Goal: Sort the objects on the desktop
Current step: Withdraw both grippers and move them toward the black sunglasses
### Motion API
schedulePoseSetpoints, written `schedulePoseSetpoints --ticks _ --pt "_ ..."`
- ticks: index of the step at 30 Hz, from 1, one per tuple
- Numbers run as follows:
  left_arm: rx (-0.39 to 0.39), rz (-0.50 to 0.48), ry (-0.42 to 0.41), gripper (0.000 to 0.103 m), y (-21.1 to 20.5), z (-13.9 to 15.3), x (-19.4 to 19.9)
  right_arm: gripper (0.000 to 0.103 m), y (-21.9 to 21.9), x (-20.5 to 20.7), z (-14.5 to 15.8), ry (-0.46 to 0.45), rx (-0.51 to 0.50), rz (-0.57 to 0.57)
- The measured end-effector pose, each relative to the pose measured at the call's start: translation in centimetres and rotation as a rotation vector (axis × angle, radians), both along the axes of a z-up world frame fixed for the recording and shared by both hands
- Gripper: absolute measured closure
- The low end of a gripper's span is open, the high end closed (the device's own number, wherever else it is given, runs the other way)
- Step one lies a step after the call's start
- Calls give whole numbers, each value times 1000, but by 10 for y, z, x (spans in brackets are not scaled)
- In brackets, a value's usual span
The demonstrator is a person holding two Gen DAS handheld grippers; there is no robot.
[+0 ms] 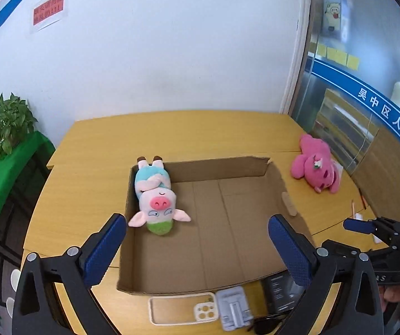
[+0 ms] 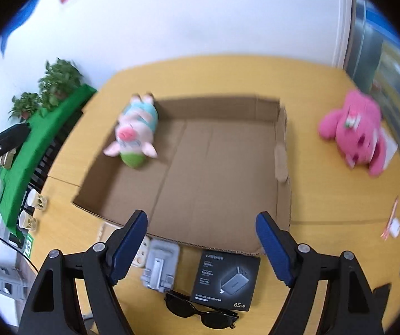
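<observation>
A shallow open cardboard box lies on the yellow table. A pale pig plush in a blue top lies in its far left corner. A pink plush lies on the table right of the box. In front of the box lie a clear phone case, a grey stand, a black charger box and black sunglasses. My left gripper is open and empty over the box's near edge. My right gripper is open and empty above the near items.
A green-covered shelf with potted plants stands left of the table. A glass partition lines the right side. Small papers and pens lie at the table's right. A white wall is behind.
</observation>
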State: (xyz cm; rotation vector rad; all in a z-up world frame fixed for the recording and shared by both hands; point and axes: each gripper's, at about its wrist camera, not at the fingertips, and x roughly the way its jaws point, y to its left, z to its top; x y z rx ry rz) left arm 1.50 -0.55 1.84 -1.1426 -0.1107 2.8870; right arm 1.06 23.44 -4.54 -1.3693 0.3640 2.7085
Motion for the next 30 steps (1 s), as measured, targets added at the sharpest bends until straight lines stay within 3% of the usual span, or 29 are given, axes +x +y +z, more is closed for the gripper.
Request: schedulePoseSetpoints --ticks 5,10,16,19,24,27,30 --pt "48 12 -29 0 19 8 14 23 -8 14 30 78 37 6" --pt "62 9 18 0 38 26 30 23 -2 38 51 116 51 -8" --pt "31 -5 60 0 55 40 40 23 1 45 53 129 39 1" --pt "39 -16 33 0 59 36 42 23 1 45 48 121 26 9" --pt "88 -62 -67 0 59 11 39 23 11 53 22 82 -46 27" --pt "102 -94 -144 0 58 -17 36 23 17 62 -17 26 -82 52" --pt "125 -108 -235 0 56 -51 33 23 19 71 -76 -116 -99 77"
